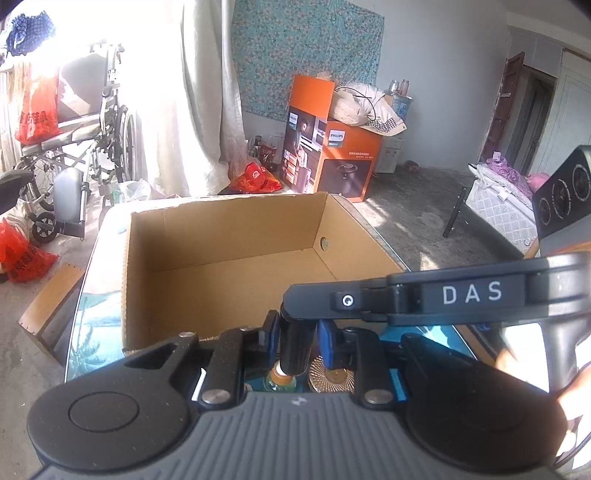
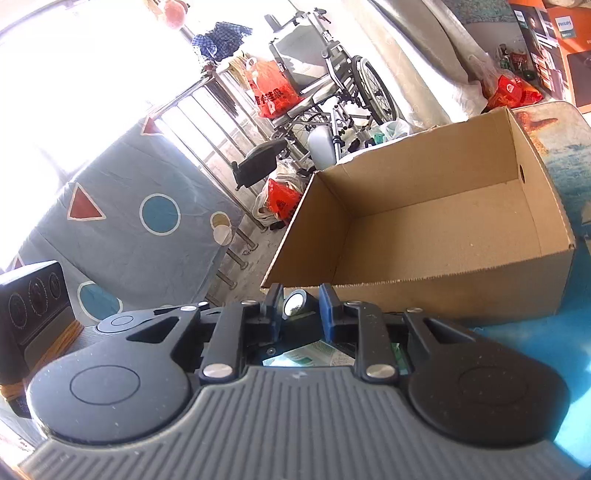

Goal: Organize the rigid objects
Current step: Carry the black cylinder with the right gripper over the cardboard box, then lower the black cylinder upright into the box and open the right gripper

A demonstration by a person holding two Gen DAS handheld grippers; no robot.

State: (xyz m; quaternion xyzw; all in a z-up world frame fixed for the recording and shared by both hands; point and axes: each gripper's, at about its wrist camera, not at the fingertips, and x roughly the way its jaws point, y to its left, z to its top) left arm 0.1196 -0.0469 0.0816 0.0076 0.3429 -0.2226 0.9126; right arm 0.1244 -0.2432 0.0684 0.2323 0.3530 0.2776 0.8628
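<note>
A blurred hand (image 1: 546,373), perhaps gripping something, leaves the frame.

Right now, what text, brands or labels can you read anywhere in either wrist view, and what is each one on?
"DAS": white letters on the black arm of the other gripper crossing the left wrist view.
"PHILIPS": on the orange appliance box on the floor; also at the right wrist view's top corner.
Small print on that box: too small to read.
Dark characters on the red plastic bag on the wheelchair: blurred, unreadable.
</note>
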